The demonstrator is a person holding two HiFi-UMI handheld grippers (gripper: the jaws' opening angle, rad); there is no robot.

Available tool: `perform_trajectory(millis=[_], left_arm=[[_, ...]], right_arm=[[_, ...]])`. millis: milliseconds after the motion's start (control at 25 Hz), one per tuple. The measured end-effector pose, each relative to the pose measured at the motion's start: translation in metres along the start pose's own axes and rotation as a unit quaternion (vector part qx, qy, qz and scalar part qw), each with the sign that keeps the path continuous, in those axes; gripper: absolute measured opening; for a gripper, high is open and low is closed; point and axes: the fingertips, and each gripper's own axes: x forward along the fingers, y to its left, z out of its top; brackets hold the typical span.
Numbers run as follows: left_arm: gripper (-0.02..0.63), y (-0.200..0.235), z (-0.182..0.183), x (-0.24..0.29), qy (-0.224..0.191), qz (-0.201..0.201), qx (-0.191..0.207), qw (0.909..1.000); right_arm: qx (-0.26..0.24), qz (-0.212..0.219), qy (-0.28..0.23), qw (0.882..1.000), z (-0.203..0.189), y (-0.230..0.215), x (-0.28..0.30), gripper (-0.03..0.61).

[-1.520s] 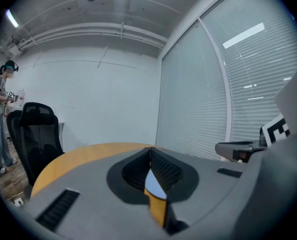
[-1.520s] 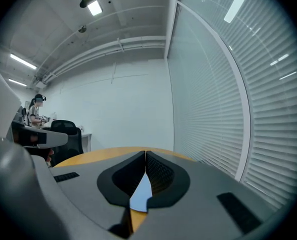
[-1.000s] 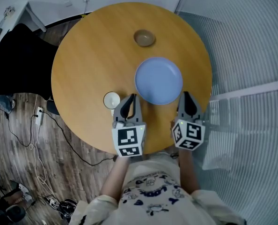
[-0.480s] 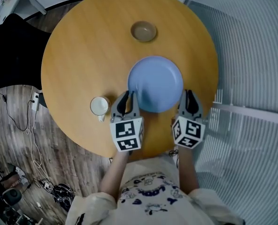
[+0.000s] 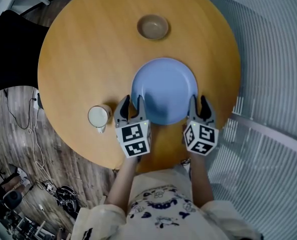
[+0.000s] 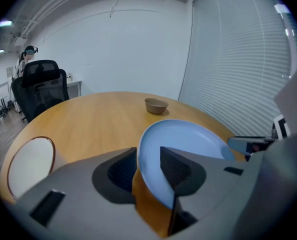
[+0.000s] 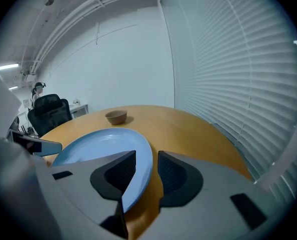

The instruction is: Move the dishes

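A light blue plate [image 5: 163, 89] lies on the round wooden table [image 5: 78, 59], close to the near edge. My left gripper [image 5: 131, 104] is open and straddles the plate's near-left rim [image 6: 188, 139]. The rim lies against the right jaw, and table shows in the gap beside the left jaw. My right gripper [image 5: 198, 104] is open astride the plate's near-right rim [image 7: 103, 144], with a gap on its right side. A small tan bowl [image 5: 153, 27] stands beyond the plate. A white cup [image 5: 97, 117] stands left of the left gripper.
The table's near edge is just behind both grippers. A black office chair [image 5: 8, 49] stands to the left. Slatted blinds [image 5: 268, 59] run along the right. Cables [image 5: 18, 114] lie on the wood floor at left. A person [image 6: 26, 54] is far back.
Both grippers have moved forward from just short of the plate, so its rim now sits between each pair of jaws. The head view has shifted, and the cup now appears further left.
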Motion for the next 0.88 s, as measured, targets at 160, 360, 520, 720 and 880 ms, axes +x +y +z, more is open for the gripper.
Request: perform_trajectory(millis=[160,360,520,720,880], left_arm=[[0.127,0.006,-0.008,0.01,0.01,0.015,-0.014,0.9997],[0.124,0.008,-0.015,0.021,0.031,0.022,-0.034,0.9987],[0.073,0.01,-0.026,0.028,0.054,0.031,-0.04,0.9973],[0.037,0.012,-0.02,0.021,0.047,0.03,-0.046,0.9973],[0.037,0.008,0.005,0.01,0.018,0.029,-0.043,0.9985]], right_arm=[[0.003,0.011,0.012,1.0,-0.011,0.001,0.012,0.117],[0.015,0.018,0.03,0.999,-0.022,-0.002,0.023,0.117],[0.018,0.021,0.048,0.998,-0.029,-0.003,0.029,0.081],[0.029,0.023,0.048,0.998,-0.026,-0.006,0.024,0.035],[0.03,0.021,0.027,0.999,-0.005,-0.006,0.015,0.035]])
